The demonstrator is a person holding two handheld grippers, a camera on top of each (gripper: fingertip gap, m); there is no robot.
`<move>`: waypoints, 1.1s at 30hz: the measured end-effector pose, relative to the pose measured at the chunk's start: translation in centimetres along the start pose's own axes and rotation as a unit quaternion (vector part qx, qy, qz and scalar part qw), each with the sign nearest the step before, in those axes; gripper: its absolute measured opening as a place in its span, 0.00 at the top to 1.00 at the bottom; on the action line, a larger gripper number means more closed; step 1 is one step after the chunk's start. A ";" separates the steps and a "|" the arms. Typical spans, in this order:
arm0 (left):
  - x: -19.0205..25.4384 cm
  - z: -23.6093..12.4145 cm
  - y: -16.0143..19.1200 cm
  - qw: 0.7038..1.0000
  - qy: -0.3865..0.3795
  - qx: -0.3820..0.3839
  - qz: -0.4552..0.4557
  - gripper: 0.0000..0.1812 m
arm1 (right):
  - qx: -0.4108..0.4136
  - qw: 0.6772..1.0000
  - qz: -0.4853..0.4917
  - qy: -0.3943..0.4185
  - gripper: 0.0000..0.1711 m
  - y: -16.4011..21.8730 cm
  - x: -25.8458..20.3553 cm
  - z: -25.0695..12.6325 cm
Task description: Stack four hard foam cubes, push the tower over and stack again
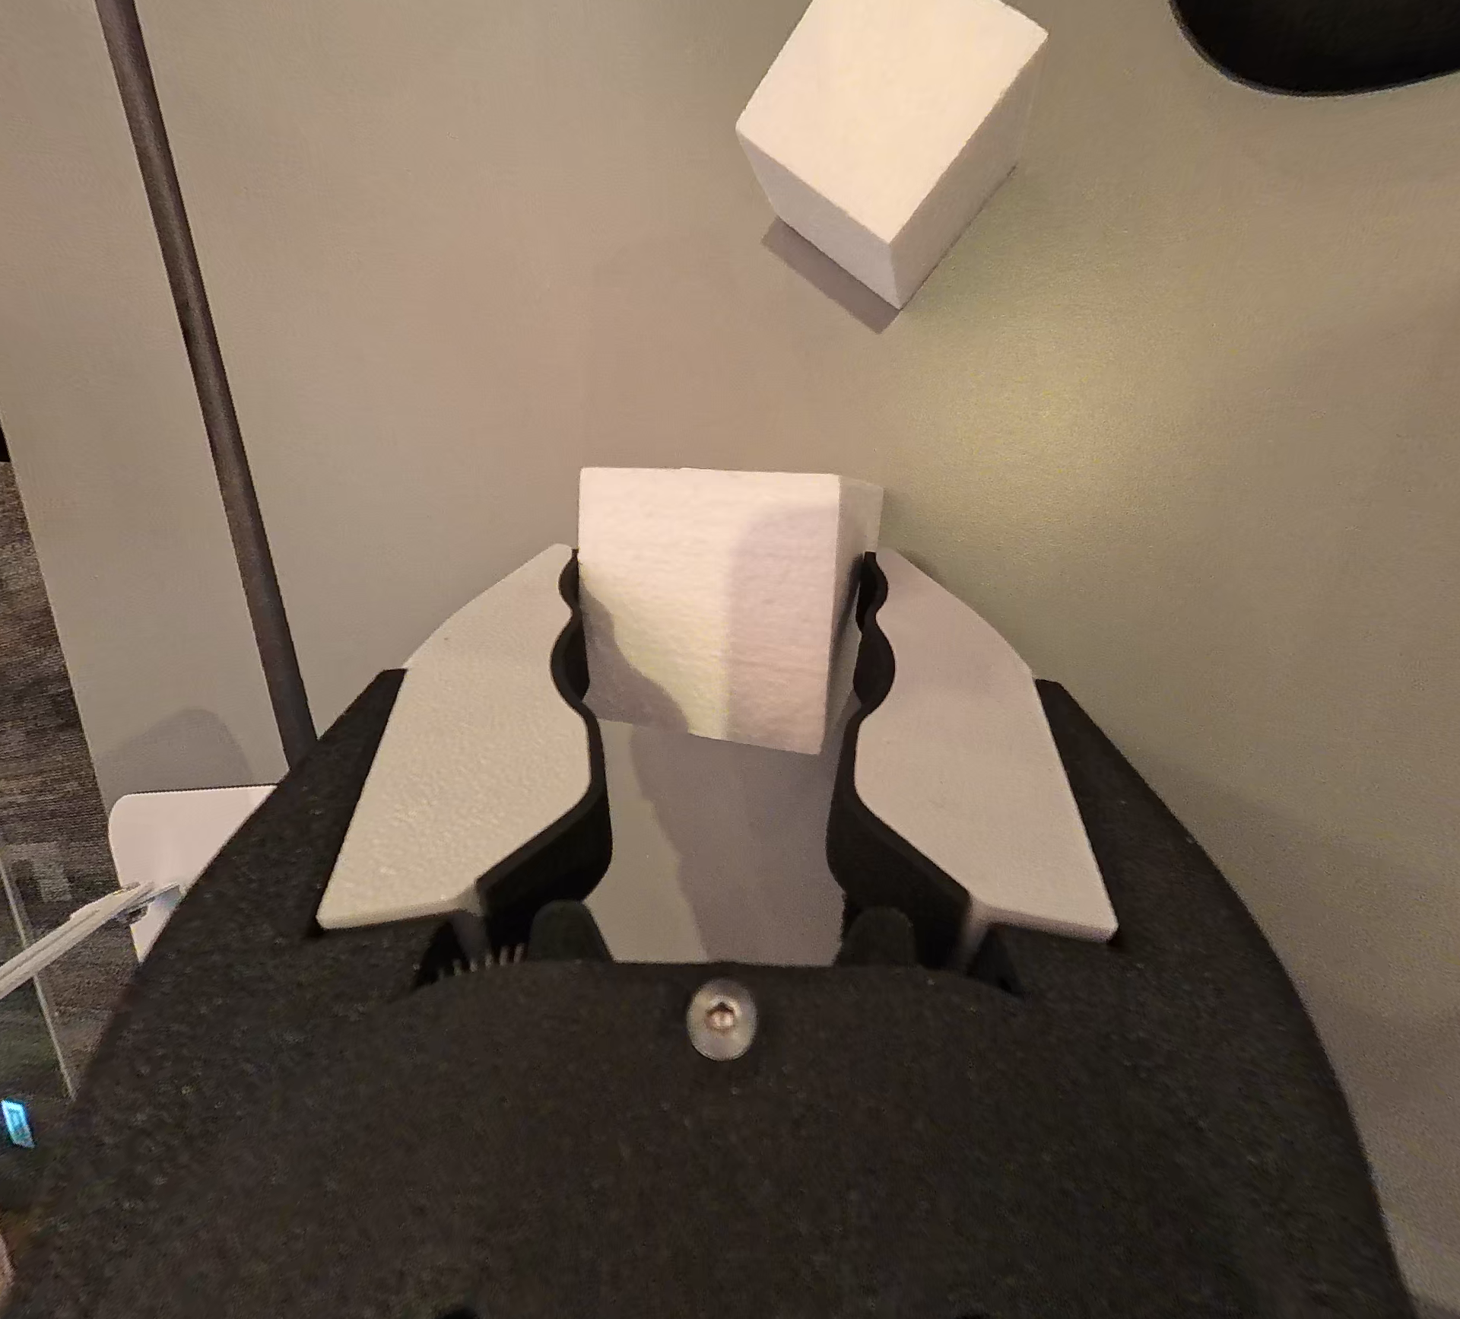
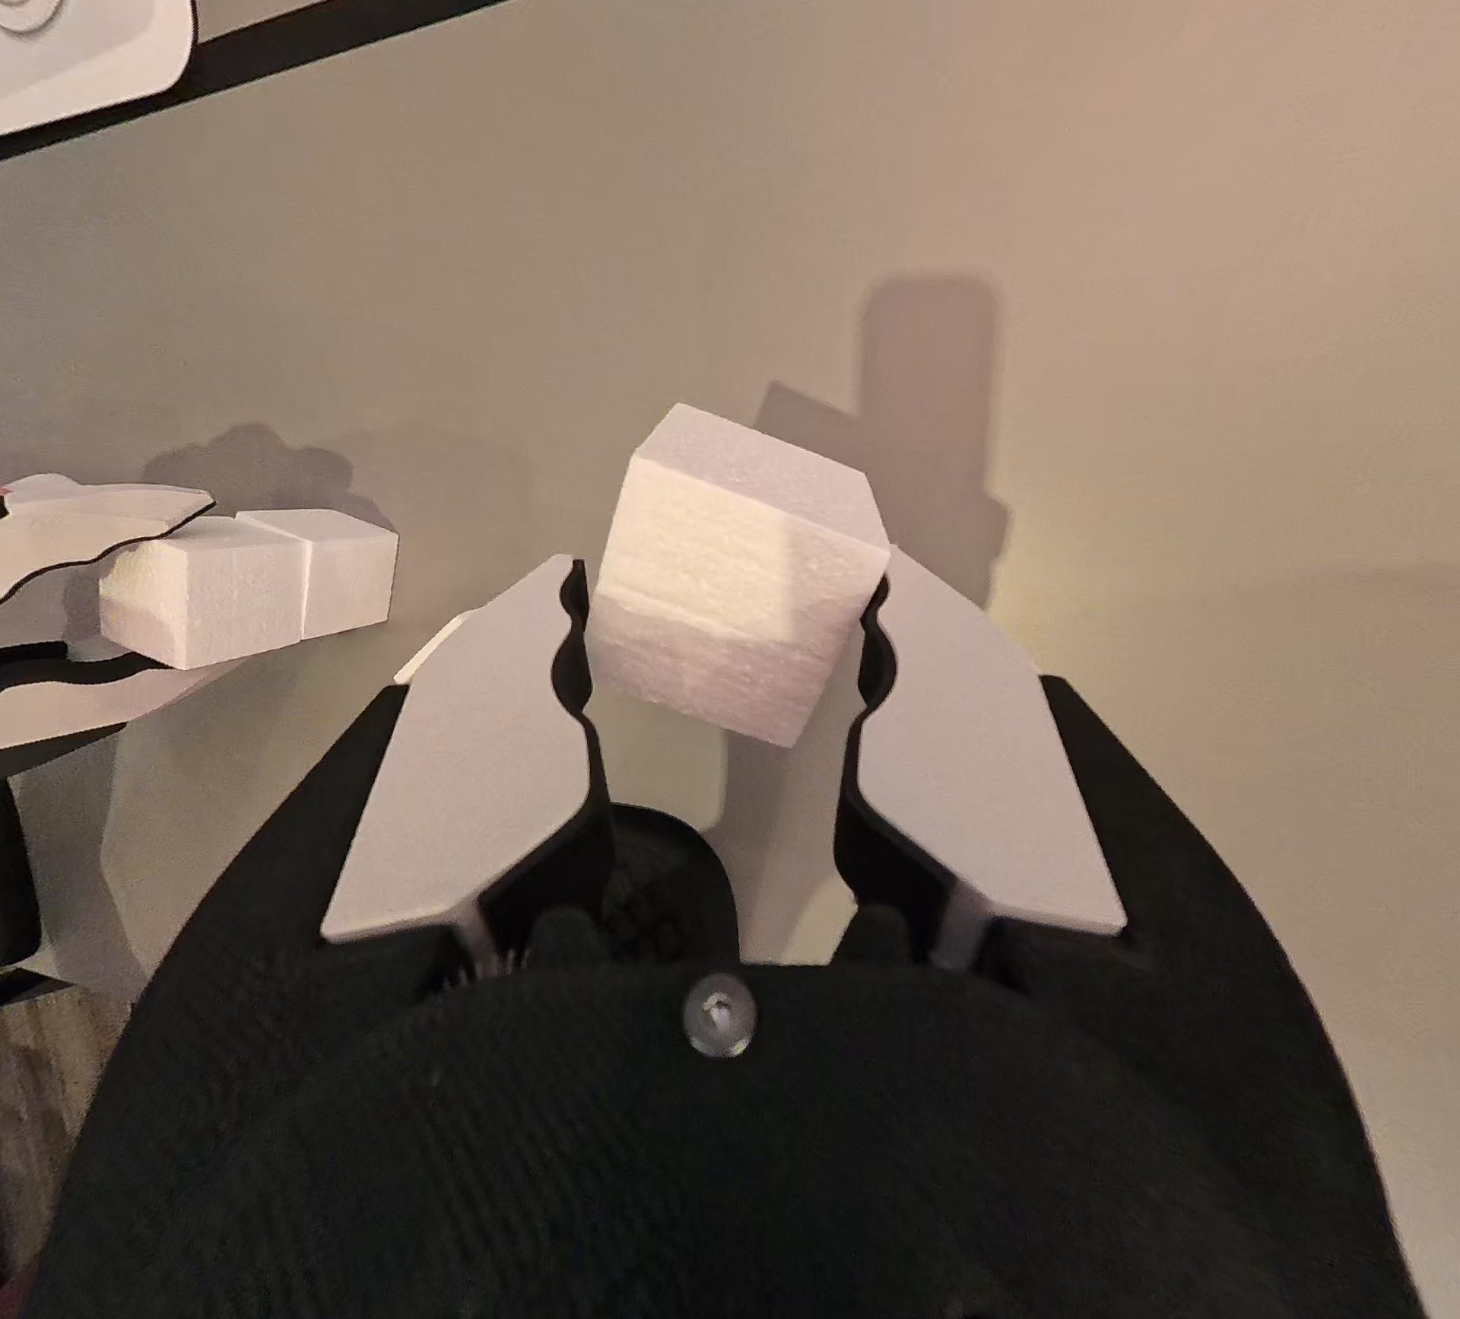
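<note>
I see dim, warm light on both wrist views. A free foam cube point(image 1: 889, 155) casts a soft shadow toward lower left on the table point(image 1: 474, 254). Wide-angle bending curves frame edges; focus is mostly sharp, no glare.

The foam cubes point(image 1: 885, 119) point(image 1: 711, 609) point(image 2: 735, 593) were plain white. Gripper fingers point(image 1: 466, 744) were pale grey with black pads, their bodies black. The table point(image 1: 474, 254) looked grey-beige, perhaps tinted by warm light.
</note>
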State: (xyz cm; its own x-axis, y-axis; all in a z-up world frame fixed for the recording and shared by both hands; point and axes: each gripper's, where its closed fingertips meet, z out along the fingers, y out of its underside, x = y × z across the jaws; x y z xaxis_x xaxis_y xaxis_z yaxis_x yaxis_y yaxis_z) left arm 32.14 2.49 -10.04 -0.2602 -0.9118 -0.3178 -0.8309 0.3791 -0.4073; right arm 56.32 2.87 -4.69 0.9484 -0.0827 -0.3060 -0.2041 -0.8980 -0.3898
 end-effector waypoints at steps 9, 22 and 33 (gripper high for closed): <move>-0.7 -3.1 -1.5 0.994 -0.033 0.089 -0.045 0.49 | 0.011 1.000 -0.025 -0.006 0.61 0.2 -1.8 -1.3; -5.8 -18.7 2.8 0.879 -0.273 0.314 -0.234 0.50 | 0.038 0.986 -0.159 -0.014 0.60 1.9 -14.0 -3.2; -5.1 -24.2 5.8 0.859 -0.323 0.315 -0.243 0.49 | -0.075 0.989 -0.124 -0.023 0.61 5.2 -23.1 1.5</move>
State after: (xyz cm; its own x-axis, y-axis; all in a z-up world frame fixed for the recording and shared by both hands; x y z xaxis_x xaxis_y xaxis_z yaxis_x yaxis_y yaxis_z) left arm 16.69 5.51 9.96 0.5379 -0.7862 -0.3043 -0.2808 0.1733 -0.9440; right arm 32.97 0.77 -0.98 0.9520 0.1653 -0.2578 0.0756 -0.9426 -0.3253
